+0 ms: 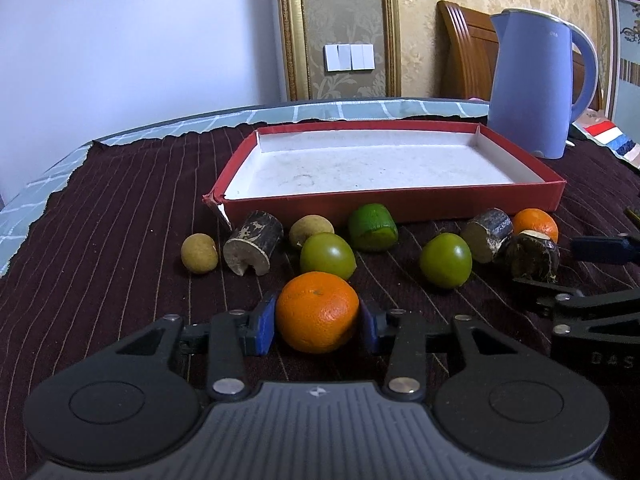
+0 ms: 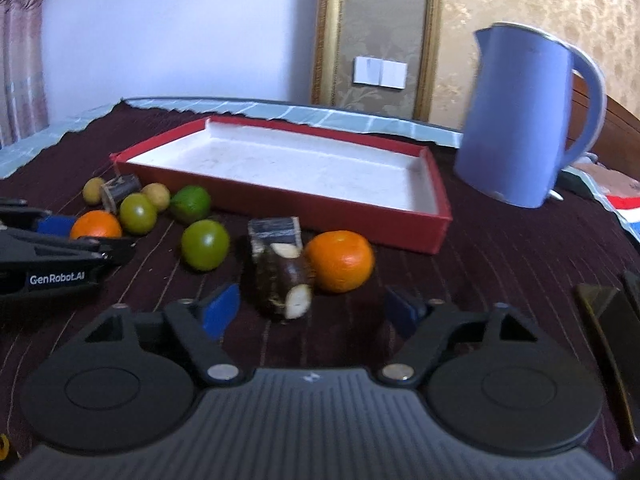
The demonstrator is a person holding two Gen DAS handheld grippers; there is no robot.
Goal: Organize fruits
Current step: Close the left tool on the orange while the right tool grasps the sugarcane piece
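My left gripper has its blue pads against both sides of an orange mandarin resting on the dark cloth. Behind it lie two green fruits, a cut lime, two tan longans and dark sugarcane pieces. An empty red box with a white inside stands beyond them. My right gripper is open and empty, just short of a sugarcane piece, with a second mandarin beside it.
A blue kettle stands at the right, behind the box's far corner; in the right wrist view it is close on the right. A dark flat object lies at the right edge. The cloth's torn edge runs along the back.
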